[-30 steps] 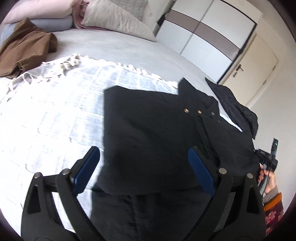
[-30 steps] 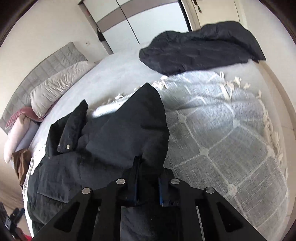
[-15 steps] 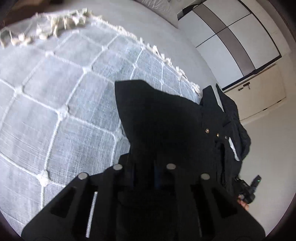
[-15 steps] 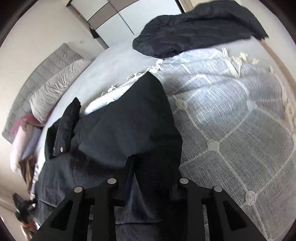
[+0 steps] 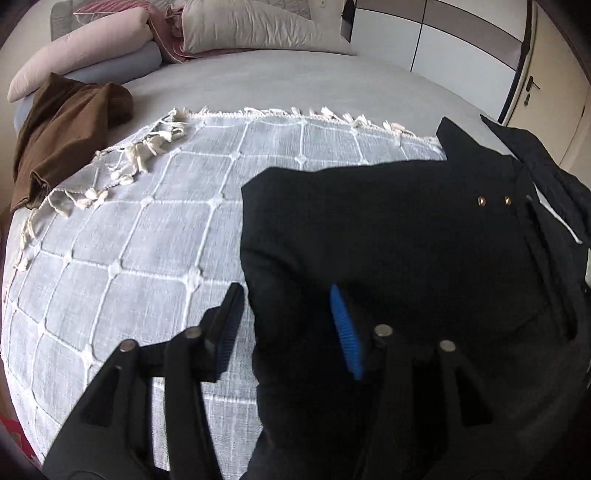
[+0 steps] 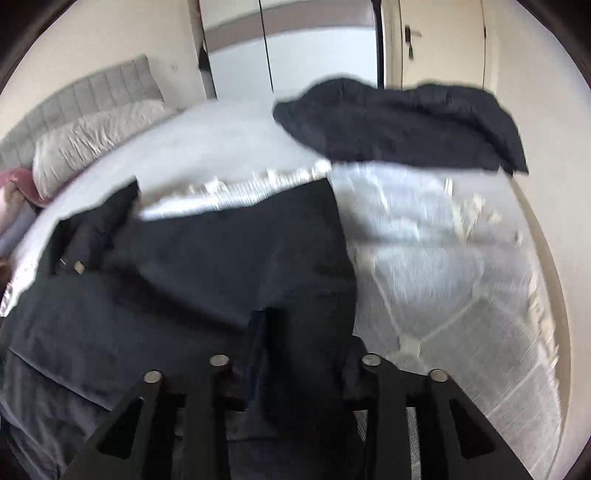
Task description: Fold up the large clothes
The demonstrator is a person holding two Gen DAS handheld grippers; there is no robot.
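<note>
The black jacket (image 5: 406, 240) lay on a pale grid-patterned throw (image 5: 129, 240) spread over the bed (image 5: 277, 81), its folded left edge running straight down the middle of the left wrist view. Two brass snaps (image 5: 493, 200) showed near its collar at the far right.

The left gripper (image 5: 288, 325) pointed steeply down at that edge. Its jaws were opening. The left finger (image 5: 225, 332) stood over bare throw, just outside the jacket's edge; the blue-padded right finger (image 5: 345, 332) stood over the black cloth. The edge thus lay between the fingers, but neither pad pressed on it: a clear gap showed on both sides.

The right gripper (image 6: 299, 354) was seen through a blurred frame. Its jaws were also opening. A fold of the jacket (image 6: 229, 258) stood between the two fingers, against the left finger (image 6: 258, 339); whether the far pad touched it could not be told, as the right finger was largely hidden behind cloth. The jacket's right edge ran up from the gripper, with bare throw (image 6: 443, 258) to its right.

Elsewhere on the bed: a brown garment (image 5: 62, 136) at the throw's far left corner, pillows (image 5: 240, 29) by the headboard, and a second dark garment (image 6: 399, 125) beyond the throw's fringe, apart from the jacket. Wardrobe doors (image 5: 461, 40) and a room door (image 6: 436, 40) stood behind.
</note>
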